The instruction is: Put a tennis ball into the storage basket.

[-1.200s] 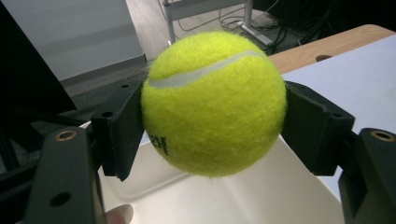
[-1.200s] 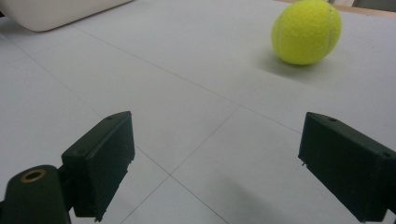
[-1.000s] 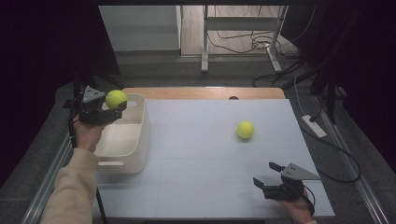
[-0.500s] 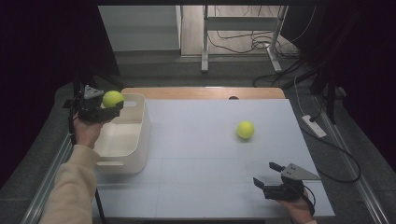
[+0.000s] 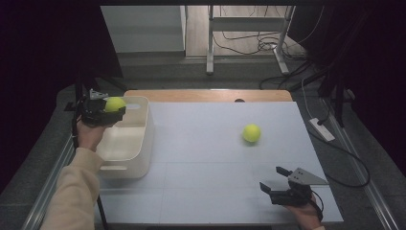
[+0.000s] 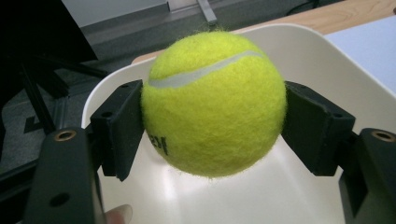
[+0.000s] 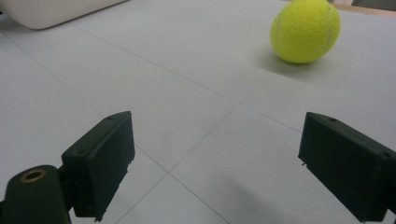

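Up close in left gripper view, black print on held tennis ball (image 6: 214, 103), low on its left side beside the pad; partly hidden, letters not legible. White curved seam across top of ball. No other writing or brand readable on gripper parts, bin or counter.

Left gripper (image 5: 106, 111) clamped on that ball, pads pressed to both sides, held over far left corner of white bin (image 5: 125, 143), above its hollow; bin's pale floor seen under ball in left gripper view. Person's fingertip at bottom edge of that view.

Vs. one sec earlier: ball and left gripper shifted a little toward left and lower, closer to bin's far rim; grip unchanged. Second tennis ball (image 5: 252, 132) same spot on light counter (image 5: 206, 143), right of centre, well apart from bin. Right gripper (image 5: 275, 182) same place near counter's front right corner, jaws wide w/ nothing between them, pointed roughly toward second ball, which lies farther off, top right in right gripper view.
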The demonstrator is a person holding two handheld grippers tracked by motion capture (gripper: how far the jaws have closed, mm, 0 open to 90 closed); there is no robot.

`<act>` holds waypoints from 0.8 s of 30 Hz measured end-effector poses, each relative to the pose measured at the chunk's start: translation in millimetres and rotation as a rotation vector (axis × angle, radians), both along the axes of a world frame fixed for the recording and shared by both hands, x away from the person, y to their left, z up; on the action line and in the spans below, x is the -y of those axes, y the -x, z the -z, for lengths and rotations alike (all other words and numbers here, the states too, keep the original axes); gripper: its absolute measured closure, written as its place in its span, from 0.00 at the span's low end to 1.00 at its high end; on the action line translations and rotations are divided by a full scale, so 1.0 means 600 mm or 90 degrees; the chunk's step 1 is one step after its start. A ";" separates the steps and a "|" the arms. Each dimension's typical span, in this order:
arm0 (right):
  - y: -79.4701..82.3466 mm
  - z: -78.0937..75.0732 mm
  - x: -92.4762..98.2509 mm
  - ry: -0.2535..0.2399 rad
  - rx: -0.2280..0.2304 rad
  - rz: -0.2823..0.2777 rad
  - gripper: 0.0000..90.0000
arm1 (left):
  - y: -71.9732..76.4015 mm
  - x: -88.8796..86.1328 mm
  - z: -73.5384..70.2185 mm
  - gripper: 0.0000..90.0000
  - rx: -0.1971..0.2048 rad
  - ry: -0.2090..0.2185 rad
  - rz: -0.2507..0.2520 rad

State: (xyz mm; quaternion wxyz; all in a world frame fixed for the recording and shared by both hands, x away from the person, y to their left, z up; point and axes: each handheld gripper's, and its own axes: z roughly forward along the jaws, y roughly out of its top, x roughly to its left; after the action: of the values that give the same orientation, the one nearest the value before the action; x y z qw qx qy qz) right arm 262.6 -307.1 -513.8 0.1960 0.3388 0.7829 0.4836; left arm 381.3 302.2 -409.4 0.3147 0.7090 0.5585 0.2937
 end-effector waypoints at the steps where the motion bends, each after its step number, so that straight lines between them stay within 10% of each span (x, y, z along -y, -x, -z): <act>1: 0.000 0.000 0.000 0.000 -0.001 0.000 0.11 | -0.001 0.000 0.001 0.30 -0.001 0.000 -0.001; 14: 0.000 0.000 0.000 -0.001 0.000 -0.001 0.11 | 0.002 -0.004 -0.002 0.28 0.013 -0.013 -0.020; 24: 0.002 -0.001 0.001 -0.002 0.001 -0.001 0.11 | 0.015 -0.007 -0.021 0.12 0.024 0.053 0.014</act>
State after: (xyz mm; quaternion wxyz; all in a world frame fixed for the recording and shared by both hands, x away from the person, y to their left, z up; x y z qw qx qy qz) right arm 261.7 -307.6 -513.0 0.1960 0.3383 0.7819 0.4855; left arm 372.2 306.2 -396.8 0.3575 0.6959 0.5565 0.2798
